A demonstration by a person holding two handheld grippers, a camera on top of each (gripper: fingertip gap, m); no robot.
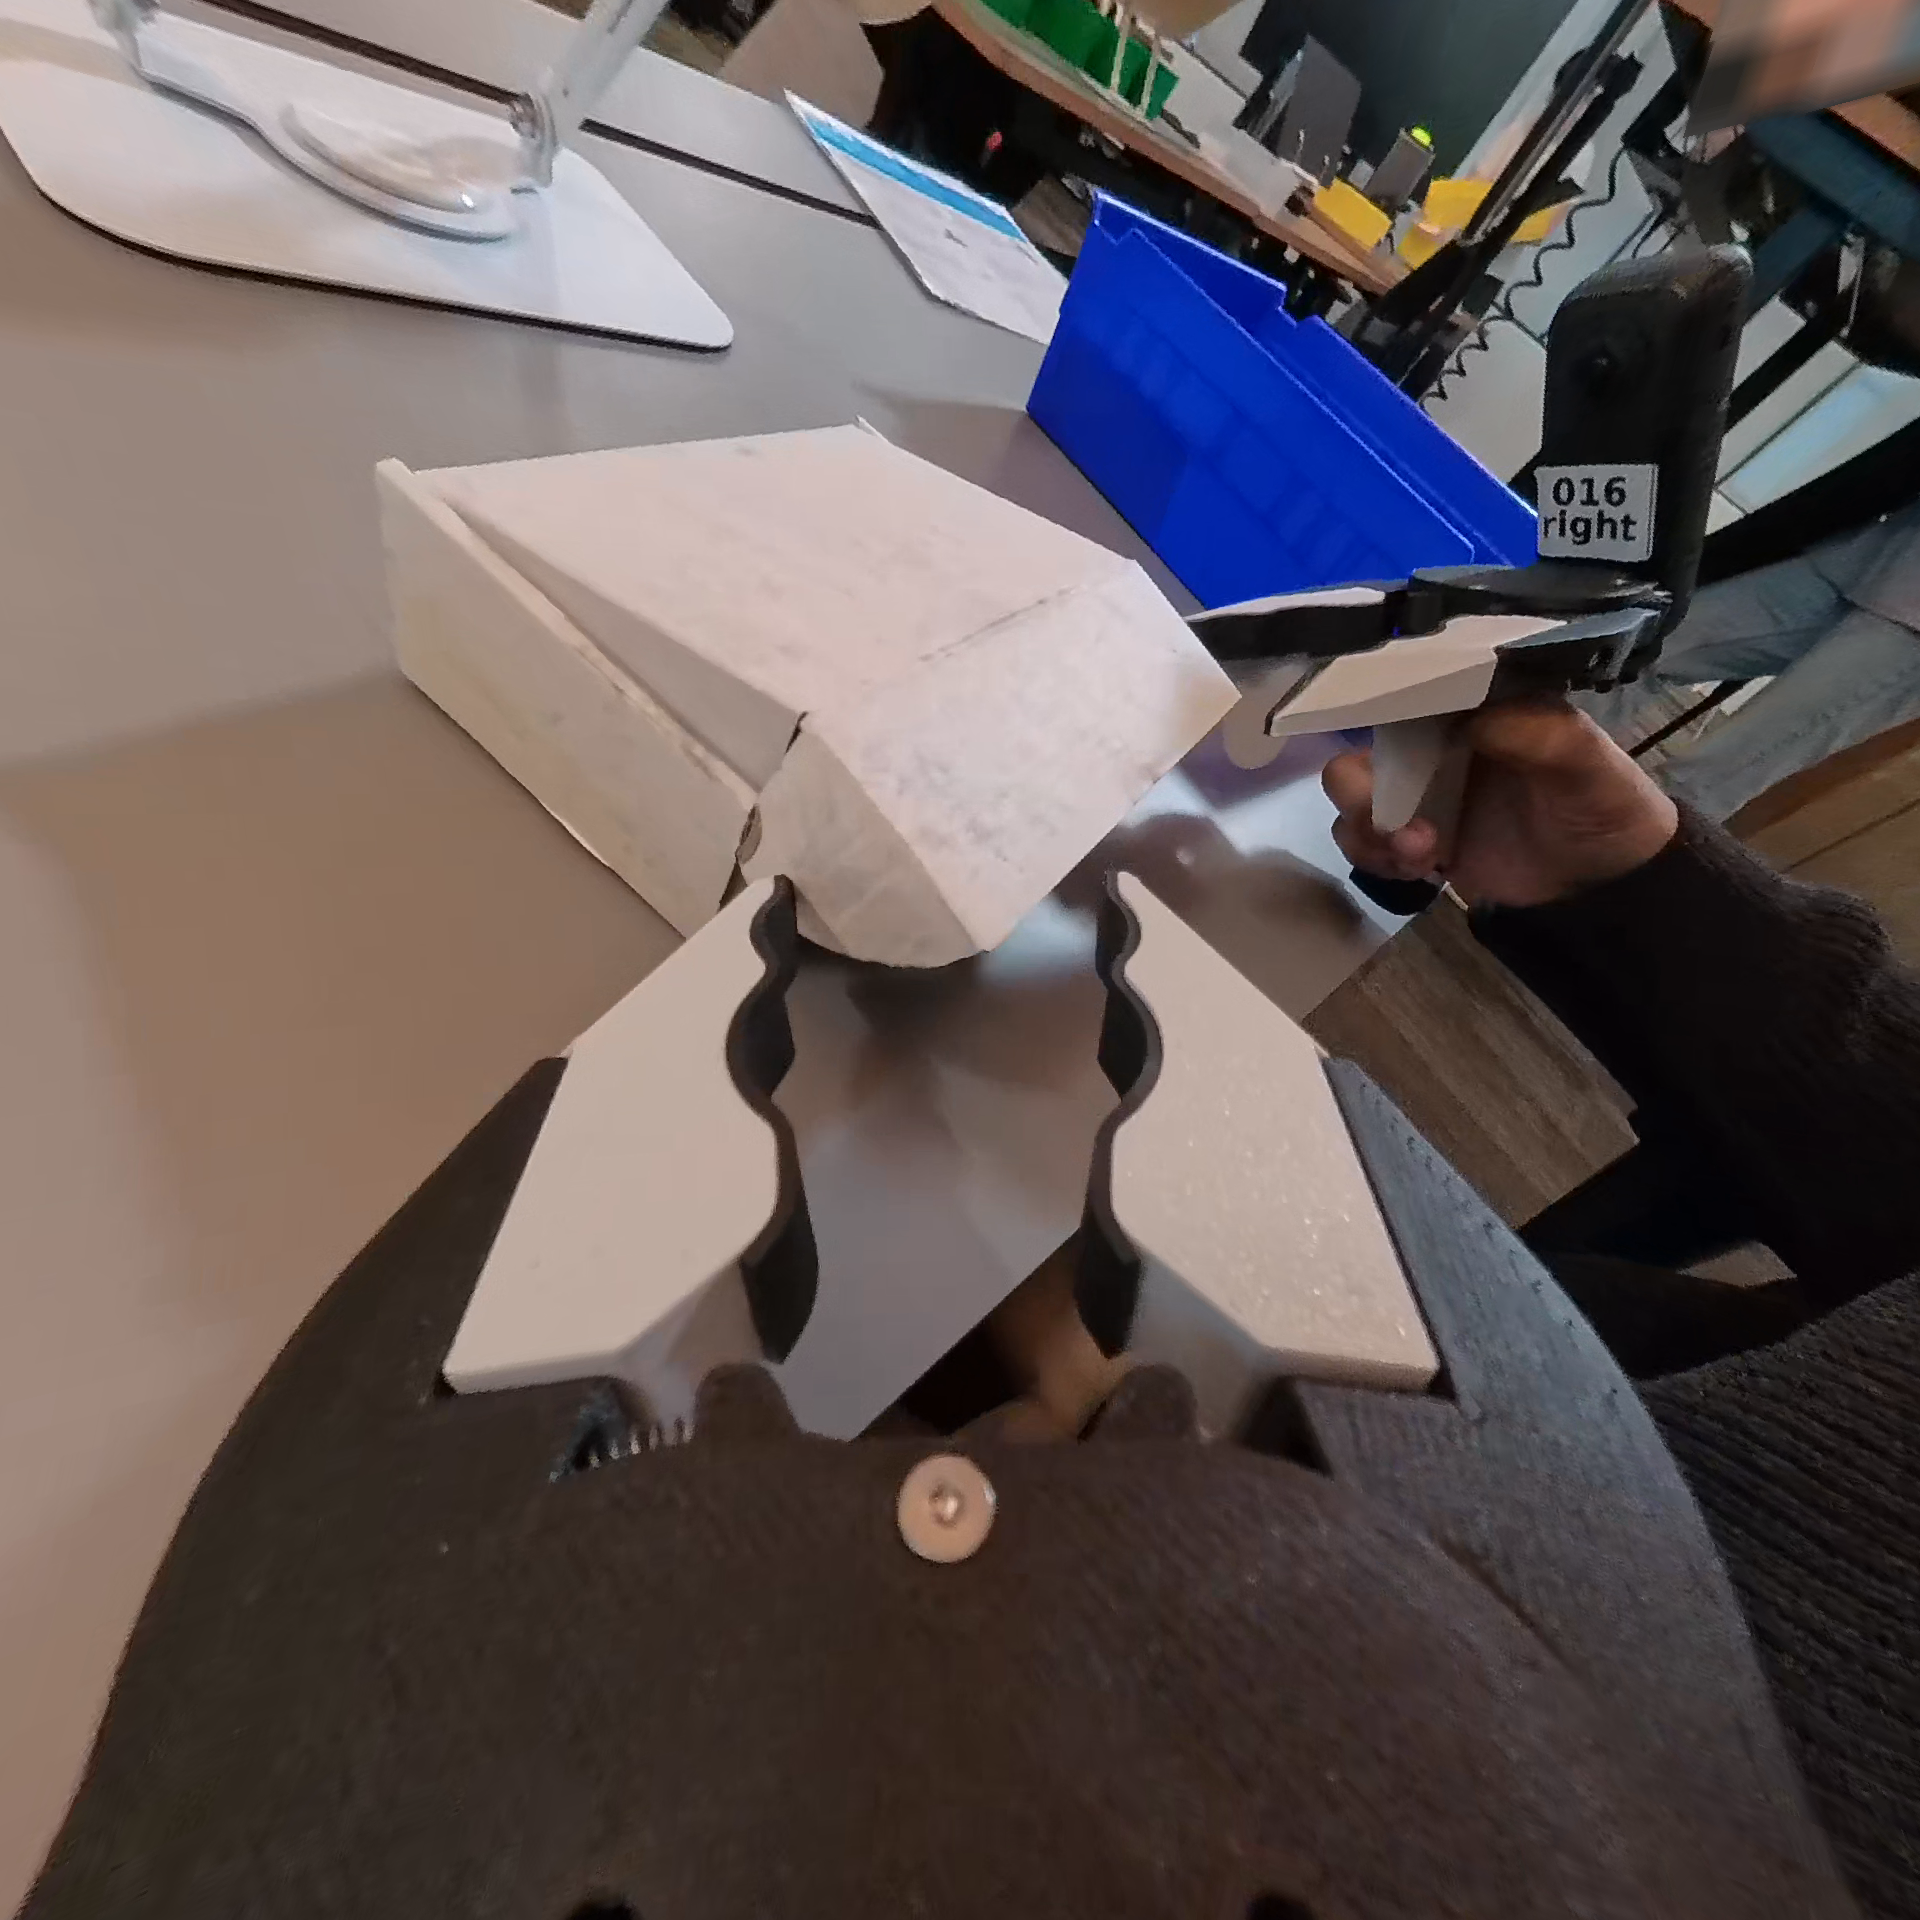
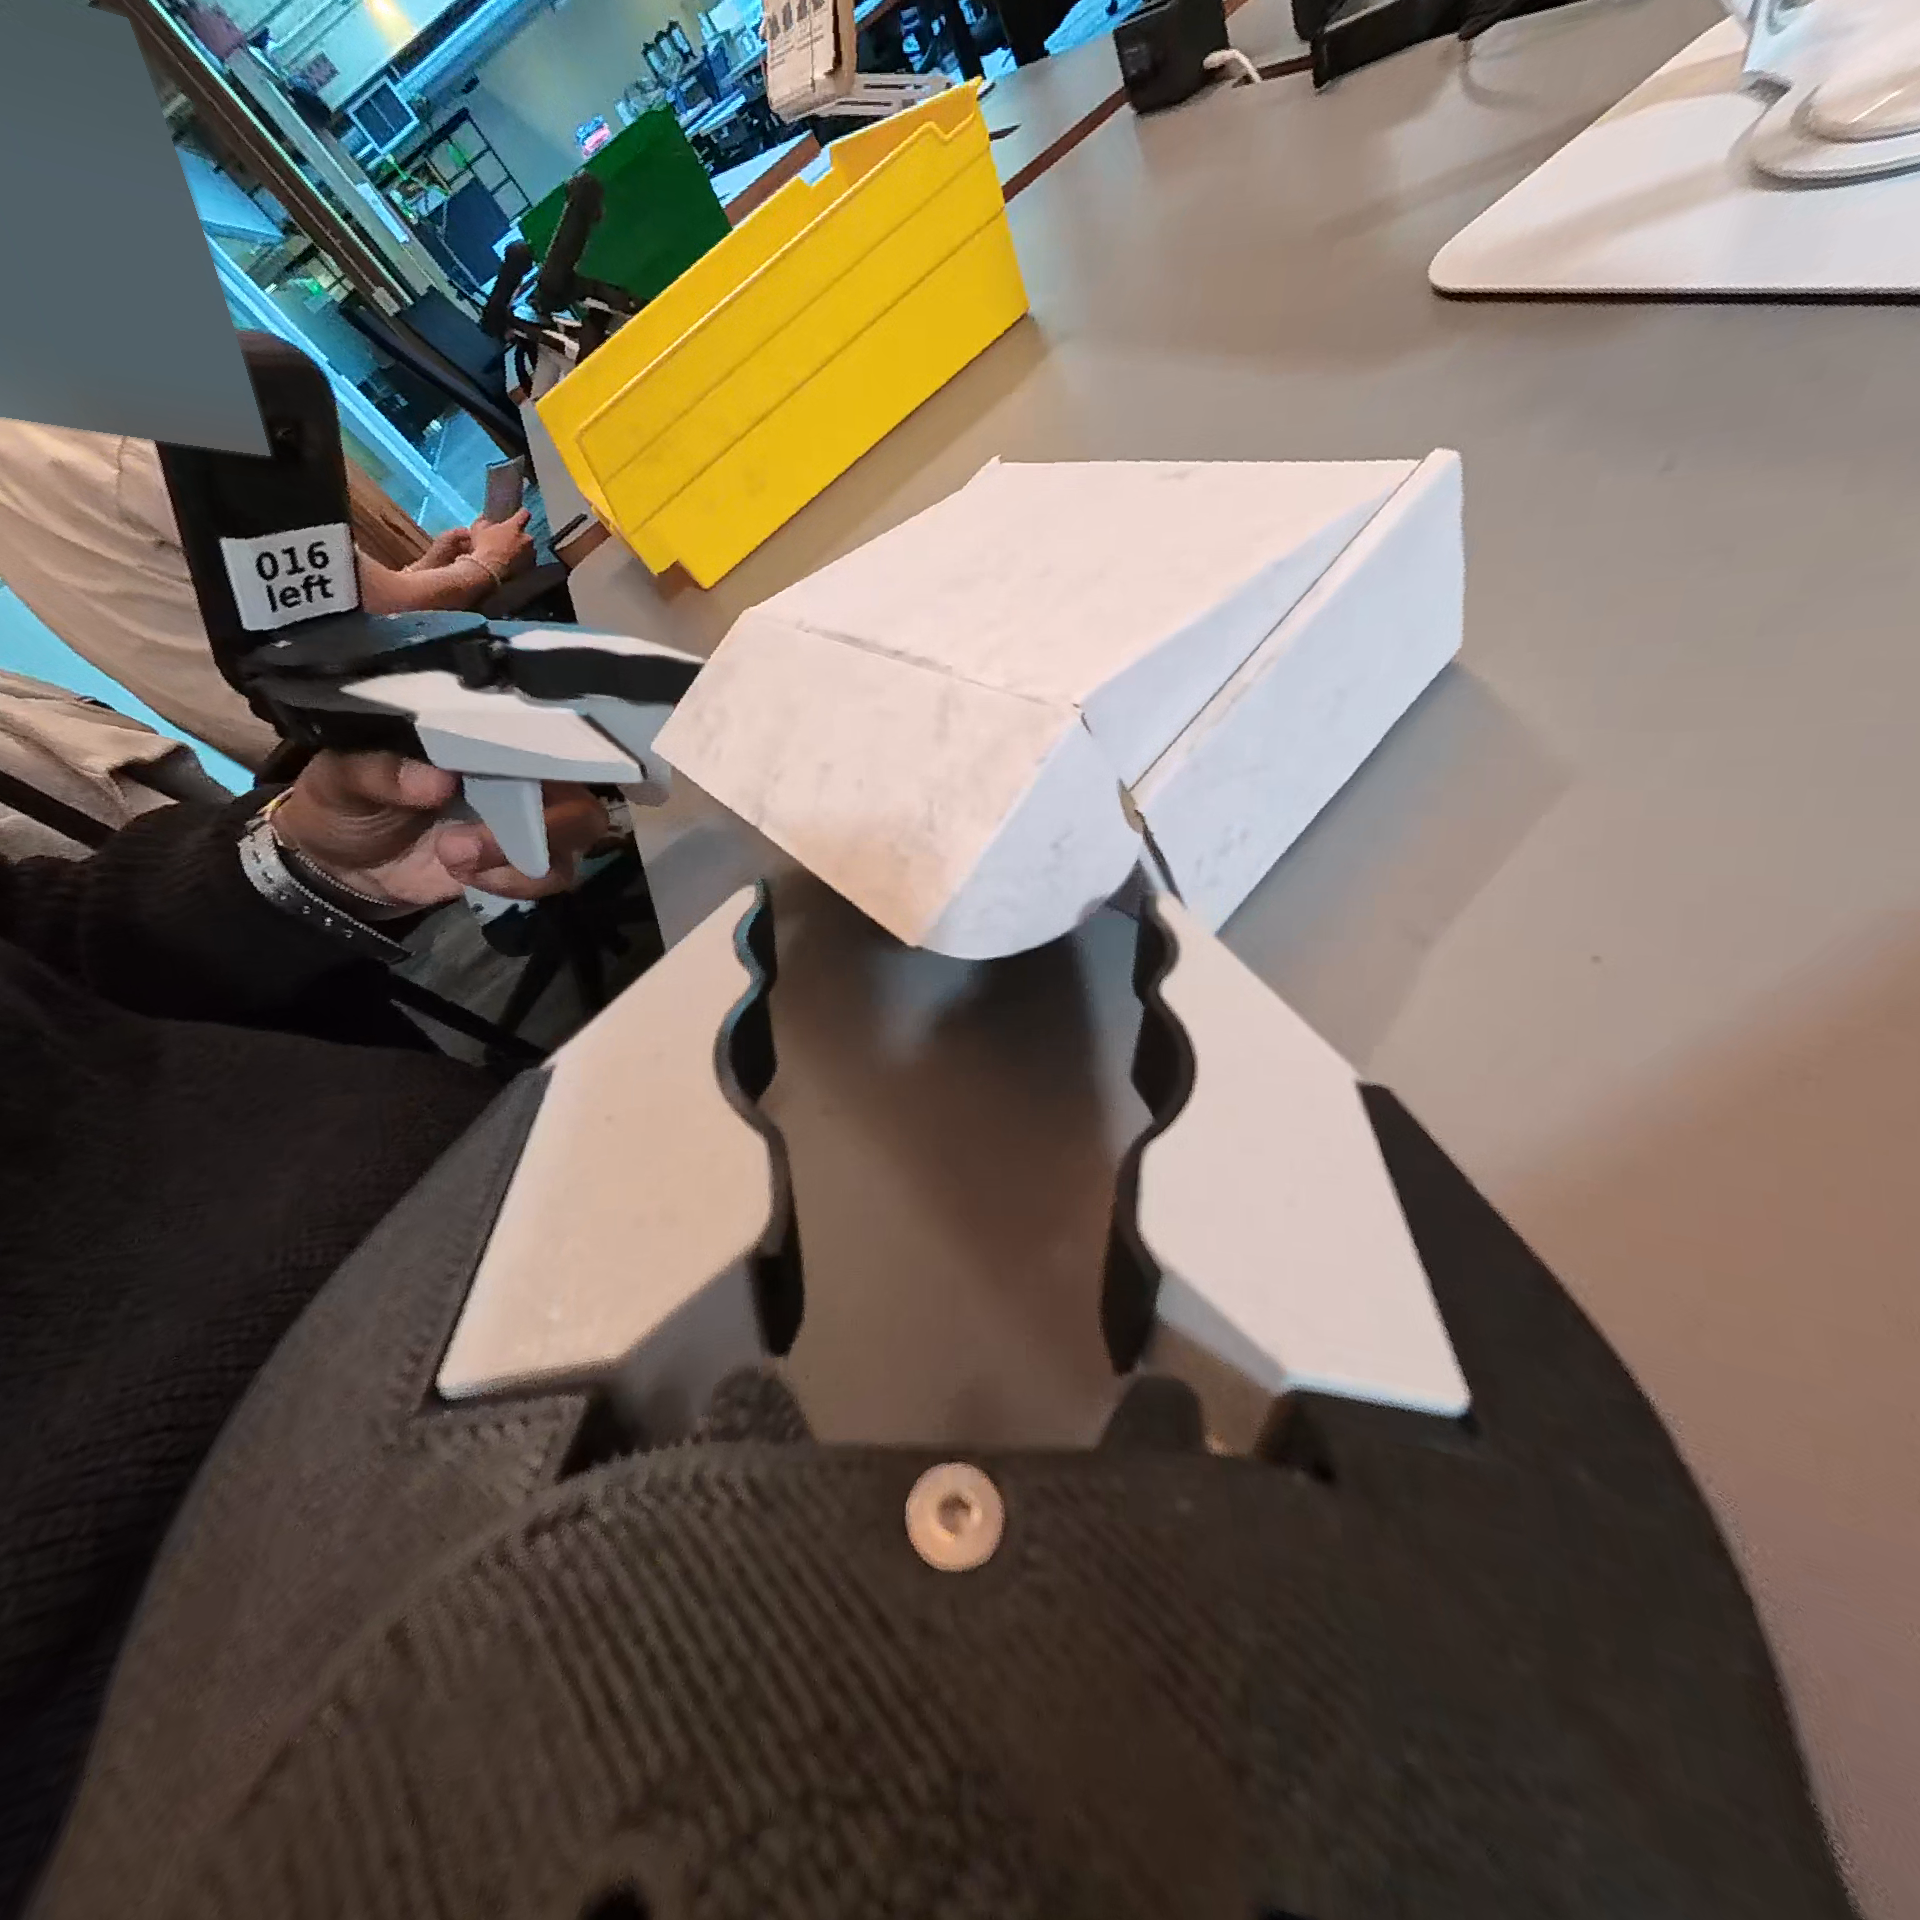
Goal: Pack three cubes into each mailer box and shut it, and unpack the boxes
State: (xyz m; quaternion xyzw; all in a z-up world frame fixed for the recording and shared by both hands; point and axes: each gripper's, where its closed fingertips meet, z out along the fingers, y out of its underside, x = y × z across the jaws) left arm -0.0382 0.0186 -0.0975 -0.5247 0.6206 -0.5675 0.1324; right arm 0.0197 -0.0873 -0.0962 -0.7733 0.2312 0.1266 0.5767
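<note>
1. Left wrist view: we take the white mailer box (image 1: 665,623) as our landmark. It lies on the grey table (image 1: 208,935), lid down but not tucked: the front flap (image 1: 987,748) juts out and hangs over the table in front of the box, its rounded ear lowest.
2. Our left gripper (image 1: 945,914) stands spread and holds nothing. Its left fingertip (image 1: 769,914) sits right at the rounded ear of the flap, touching or just short of it; we cannot tell which. The right fingertip is apart from the flap, under its near edge.
3. The right gripper (image 1: 1247,665) comes in from the box's far side at the flap's outer corner. A blue bin (image 1: 1247,447) stands behind the box.
4. Right wrist view: the right gripper (image 2: 956,914) is likewise spread and empty, just in front of the flap (image 2: 883,769), whose rounded ear hangs between its fingertips, nearer the right one.
5. The left gripper (image 2: 634,717) sits at the flap's opposite corner. A yellow bin (image 2: 790,353) stands beyond the box.
6. We judge the step to be working this flap, whether shutting or opening we cannot say. To do it well, we should take both corners together and move them evenly, so the card folds on its crease and does not buckle, while the box stays flat.
</note>
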